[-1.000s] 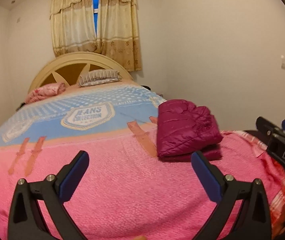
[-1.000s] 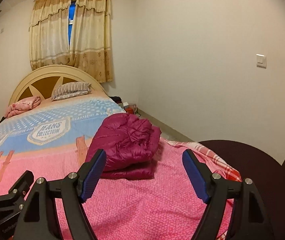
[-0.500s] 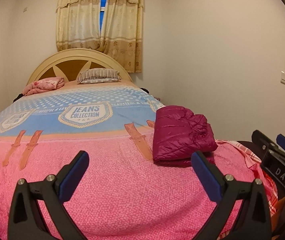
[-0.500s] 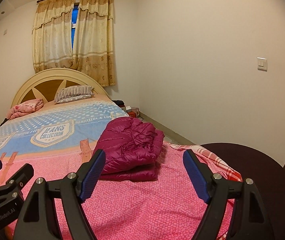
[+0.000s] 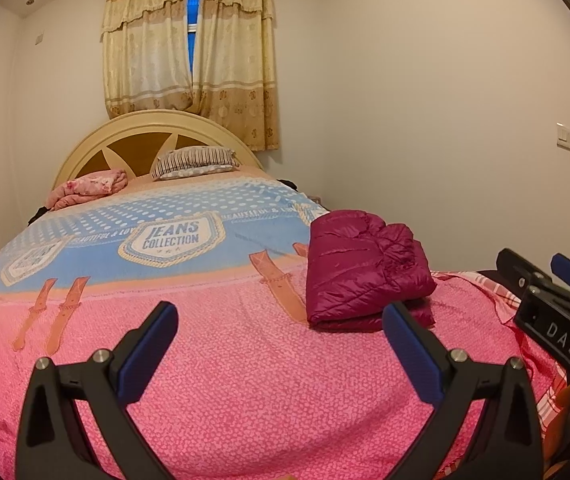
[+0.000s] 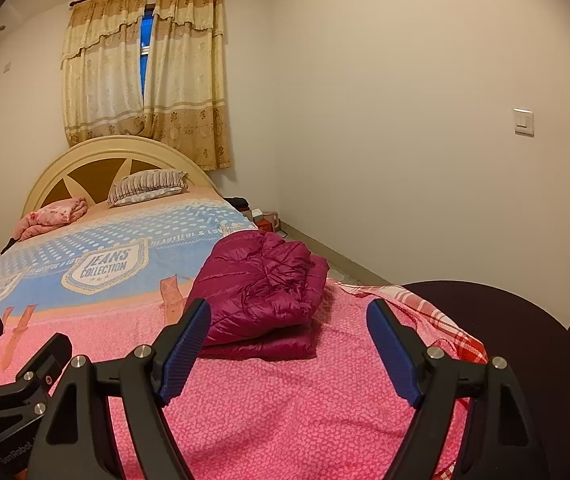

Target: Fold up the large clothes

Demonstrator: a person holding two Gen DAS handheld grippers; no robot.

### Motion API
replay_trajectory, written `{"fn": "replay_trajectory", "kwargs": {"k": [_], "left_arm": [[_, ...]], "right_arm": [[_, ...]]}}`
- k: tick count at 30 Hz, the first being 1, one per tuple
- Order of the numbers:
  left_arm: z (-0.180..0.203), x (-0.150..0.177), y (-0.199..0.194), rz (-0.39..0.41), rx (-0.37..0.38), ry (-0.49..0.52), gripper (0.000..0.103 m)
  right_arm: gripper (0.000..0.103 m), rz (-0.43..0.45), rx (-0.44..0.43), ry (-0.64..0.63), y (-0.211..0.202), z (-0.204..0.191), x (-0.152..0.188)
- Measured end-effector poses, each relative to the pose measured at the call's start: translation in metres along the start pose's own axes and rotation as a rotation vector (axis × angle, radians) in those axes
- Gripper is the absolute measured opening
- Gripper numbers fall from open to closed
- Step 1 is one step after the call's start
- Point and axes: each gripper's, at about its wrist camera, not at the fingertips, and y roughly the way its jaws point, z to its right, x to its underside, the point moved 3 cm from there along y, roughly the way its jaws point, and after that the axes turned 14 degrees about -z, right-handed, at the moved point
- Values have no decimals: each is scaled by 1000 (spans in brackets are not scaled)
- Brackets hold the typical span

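One folded jacket [image 6: 261,292] lies on the bed's [image 5: 245,380] pink cover near its right edge. Two pillows [image 5: 195,162] rest at the headboard. Both grippers, left [image 5: 281,332] and right [image 6: 289,336], hover spread wide, empty, touching nothing.

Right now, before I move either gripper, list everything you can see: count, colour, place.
puffer jacket: 1, magenta, folded, on the bed's right side
bedspread: 1, pink near end, blue with a JEANS COLLECTION badge farther up
striped pillow: 1, grey and white, at the headboard
bundled blanket: 1, pink floral, left of the pillow
headboard: 1, cream, arched
curtains: 1 pair, beige, over the window
wall switch: 1, white, right wall
checked cloth: 1, red and white, bed's right edge
left gripper: black, blue pads, open, empty
right gripper: same, open, empty
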Motion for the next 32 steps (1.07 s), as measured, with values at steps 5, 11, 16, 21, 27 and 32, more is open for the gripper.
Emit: {"fn": "replay_trajectory", "kwargs": {"k": [5, 11, 16, 21, 27, 32], "left_arm": [[2, 0, -1, 4, -1, 13, 103], [3, -1, -3, 15, -16, 22, 103], [5, 0, -2, 11, -27, 27, 103], [5, 1, 5, -19, -39, 30, 103], [1, 5, 9, -33, 53, 20, 103], [3, 4, 8, -17, 6, 49, 103]], "right_arm": [[81, -4, 1, 7, 0, 1, 1], [81, 8, 7, 9, -2, 2, 0], [81, 7, 13, 3, 0, 1, 1], [81, -4, 20, 9, 3, 2, 3], [81, -16, 14, 9, 5, 1, 3], [81, -24, 11, 6, 8, 1, 4]]}}
